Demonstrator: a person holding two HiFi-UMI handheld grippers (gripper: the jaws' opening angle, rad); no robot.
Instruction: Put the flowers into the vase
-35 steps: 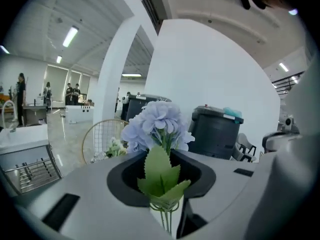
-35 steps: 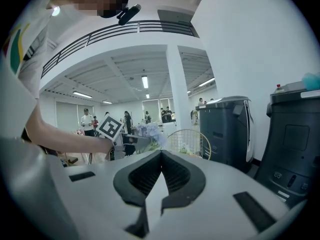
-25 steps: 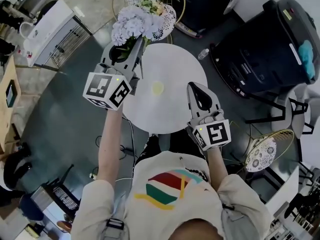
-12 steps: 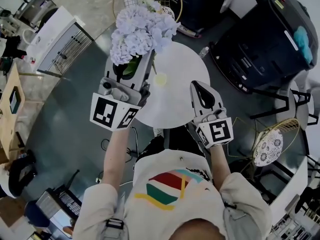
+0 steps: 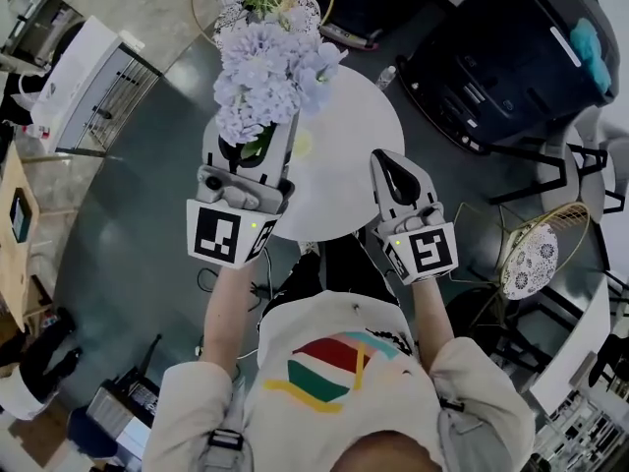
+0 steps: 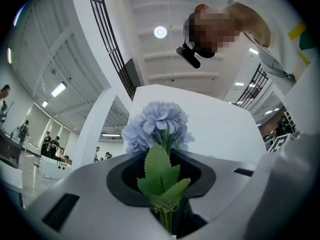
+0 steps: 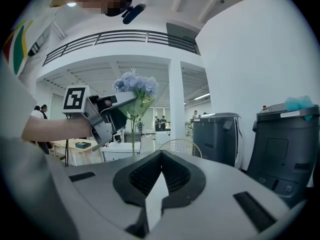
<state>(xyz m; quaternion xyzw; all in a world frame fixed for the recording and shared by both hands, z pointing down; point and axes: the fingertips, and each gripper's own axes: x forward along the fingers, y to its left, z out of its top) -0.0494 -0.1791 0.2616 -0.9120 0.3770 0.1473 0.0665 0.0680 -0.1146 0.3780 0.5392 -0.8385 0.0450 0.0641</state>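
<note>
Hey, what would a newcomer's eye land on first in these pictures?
The big bunch of pale lilac flowers, its stem clamped in the left tool above the round white table. Next, the right tool, shut and empty, over the table's near right edge, and the large black bin at upper right.

A round white table (image 5: 349,180) stands on a dark grey floor (image 5: 128,234). 2 dark bins (image 7: 220,136) line a white wall (image 7: 250,59).

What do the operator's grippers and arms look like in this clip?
Both the left gripper and right gripper are light grey with black-lined fingers, each carrying a white cube of black square markers. Short pale T-shirt sleeves.
</note>
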